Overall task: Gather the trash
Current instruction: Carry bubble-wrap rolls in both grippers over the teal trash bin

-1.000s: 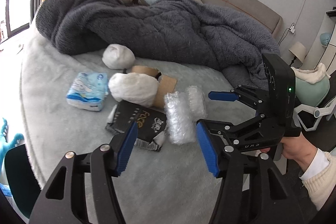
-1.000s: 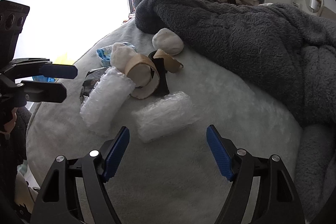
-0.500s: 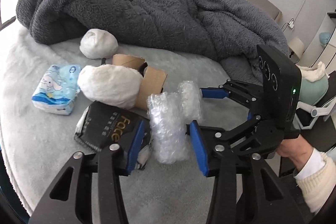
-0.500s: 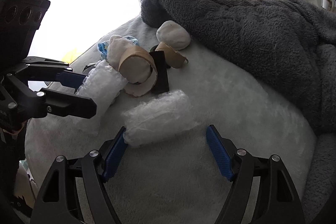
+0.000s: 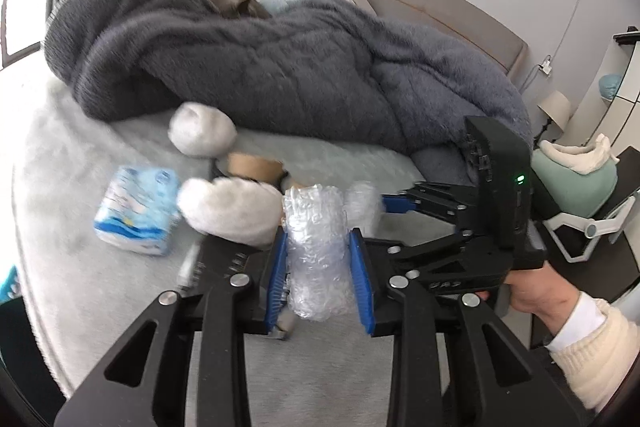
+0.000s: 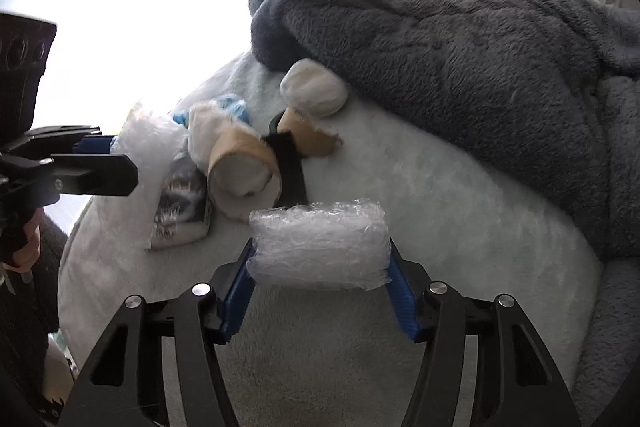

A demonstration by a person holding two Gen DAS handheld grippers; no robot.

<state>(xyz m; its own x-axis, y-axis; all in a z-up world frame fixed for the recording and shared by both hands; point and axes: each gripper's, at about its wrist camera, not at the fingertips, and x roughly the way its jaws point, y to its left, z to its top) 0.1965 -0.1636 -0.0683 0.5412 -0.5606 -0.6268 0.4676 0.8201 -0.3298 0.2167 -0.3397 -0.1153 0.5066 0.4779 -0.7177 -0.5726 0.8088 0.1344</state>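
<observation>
where both tongs stood wide a second ago, left tongs (image 5: 320, 277) now closing onto a bubble-wrap roll (image 5: 316, 259); right tongs (image 6: 320, 285) closing on the other bubble-wrap roll (image 6: 320, 247); both pickups underway on the bed (image 6: 440, 207).

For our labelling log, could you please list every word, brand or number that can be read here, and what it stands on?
No text can be read in either view.
Tissue pack: blue print, blurred by motion.
Packet: dark print, too blurred to read.

Two clear bubble-wrap rolls (image 5: 316, 255) (image 6: 320, 245), crumpled white wads (image 5: 230, 209), on pale bedspread (image 6: 420, 187)
</observation>
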